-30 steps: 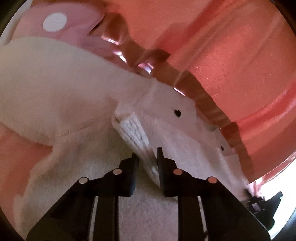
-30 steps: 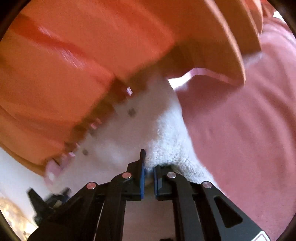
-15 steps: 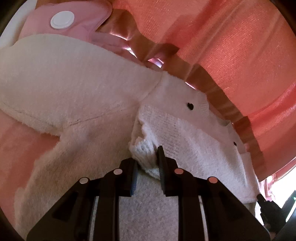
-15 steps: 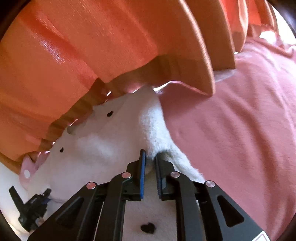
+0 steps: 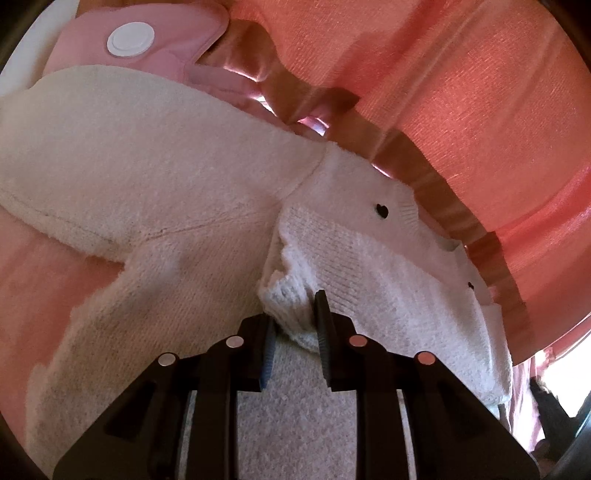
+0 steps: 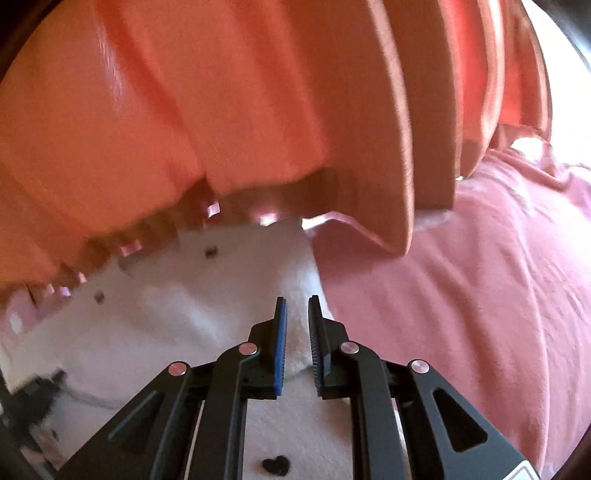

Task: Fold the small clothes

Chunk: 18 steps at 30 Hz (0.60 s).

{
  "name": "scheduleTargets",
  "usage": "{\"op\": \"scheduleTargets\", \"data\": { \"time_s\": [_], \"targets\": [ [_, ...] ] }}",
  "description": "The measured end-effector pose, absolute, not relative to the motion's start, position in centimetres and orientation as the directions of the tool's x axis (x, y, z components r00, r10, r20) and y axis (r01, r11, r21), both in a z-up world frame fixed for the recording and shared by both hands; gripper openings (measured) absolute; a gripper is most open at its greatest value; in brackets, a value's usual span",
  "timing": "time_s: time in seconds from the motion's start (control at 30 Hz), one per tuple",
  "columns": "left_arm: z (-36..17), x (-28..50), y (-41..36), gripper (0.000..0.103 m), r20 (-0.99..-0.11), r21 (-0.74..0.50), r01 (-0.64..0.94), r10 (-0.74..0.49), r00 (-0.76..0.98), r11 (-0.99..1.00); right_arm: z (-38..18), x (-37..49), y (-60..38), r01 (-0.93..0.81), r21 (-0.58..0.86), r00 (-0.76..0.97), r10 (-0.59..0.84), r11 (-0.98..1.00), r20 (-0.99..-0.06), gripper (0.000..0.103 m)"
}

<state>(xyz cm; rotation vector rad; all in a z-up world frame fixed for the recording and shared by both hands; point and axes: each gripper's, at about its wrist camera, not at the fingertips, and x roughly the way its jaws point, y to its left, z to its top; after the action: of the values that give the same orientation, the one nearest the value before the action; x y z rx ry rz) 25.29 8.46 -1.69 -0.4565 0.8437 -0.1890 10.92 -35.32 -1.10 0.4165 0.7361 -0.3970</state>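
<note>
A small white fluffy knit cardigan (image 5: 155,192) with black heart buttons (image 5: 381,210) lies on a pink bedspread (image 6: 480,314). My left gripper (image 5: 295,317) has its jaws part open with a bunched ribbed edge of the cardigan (image 5: 291,299) between the pads; the cloth rests loosely there. My right gripper (image 6: 295,310) is open a little, hovering over the cardigan's fluffy right edge (image 6: 295,266), holding nothing. A heart button (image 6: 275,465) shows below it.
An orange pleated curtain (image 6: 221,110) hangs just beyond the cardigan, its hem touching the bed; it also fills the left wrist view (image 5: 461,92). A pink padded item with a white round disc (image 5: 130,34) lies at the far left.
Both grippers have opened. The right one let go of the cardigan's edge and the left one loosened on the folded-over ribbed edge, which has settled down onto the garment.
</note>
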Motion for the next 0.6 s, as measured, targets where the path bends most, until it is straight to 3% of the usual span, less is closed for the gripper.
{"op": "scheduleTargets", "data": {
  "time_s": [0.03,0.1,0.2,0.3,0.33,0.37,0.47,0.6],
  "targets": [
    [-1.7,25.3,8.5,0.02,-0.675,-0.465,-0.02,-0.34,0.655,0.885,-2.8,11.7,-35.8,0.496,0.219,0.622,-0.168,0.84,-0.765,0.011],
    [-1.4,25.2,9.0,0.021,-0.668,-0.49,-0.037,-0.349,0.657,0.871,-3.0,11.4,-35.7,0.5,0.213,0.635,-0.189,0.839,-0.749,0.007],
    [0.0,24.8,11.2,0.038,-0.63,-0.549,-0.087,-0.343,0.697,0.831,-0.7,10.9,-34.5,0.472,0.215,0.677,-0.196,0.855,-0.709,0.012],
    [2.3,23.7,15.8,0.071,-0.573,-0.609,-0.179,-0.272,0.773,0.772,0.7,10.4,-32.8,0.418,0.227,0.718,-0.167,0.879,-0.676,0.013],
    [2.8,23.1,17.7,0.093,-0.561,-0.626,-0.226,-0.229,0.795,0.747,0.8,10.3,-32.2,0.406,0.223,0.721,-0.161,0.886,-0.673,0.013],
    [3.1,22.2,20.6,0.097,-0.552,-0.644,-0.305,-0.15,0.821,0.702,0.7,10.4,-31.6,0.394,0.213,0.72,-0.156,0.894,-0.676,0.014],
    [2.5,21.7,26.9,0.097,-0.566,-0.664,-0.42,-0.048,0.823,0.619,0.1,10.6,-30.5,0.37,0.222,0.705,-0.117,0.902,-0.7,0.014],
    [1.6,21.9,35.6,0.097,-0.654,-0.506,-0.609,0.189,0.733,0.611,-0.1,10.7,-29.7,0.349,0.22,0.701,-0.098,0.911,-0.706,0.018]
  ]
}}
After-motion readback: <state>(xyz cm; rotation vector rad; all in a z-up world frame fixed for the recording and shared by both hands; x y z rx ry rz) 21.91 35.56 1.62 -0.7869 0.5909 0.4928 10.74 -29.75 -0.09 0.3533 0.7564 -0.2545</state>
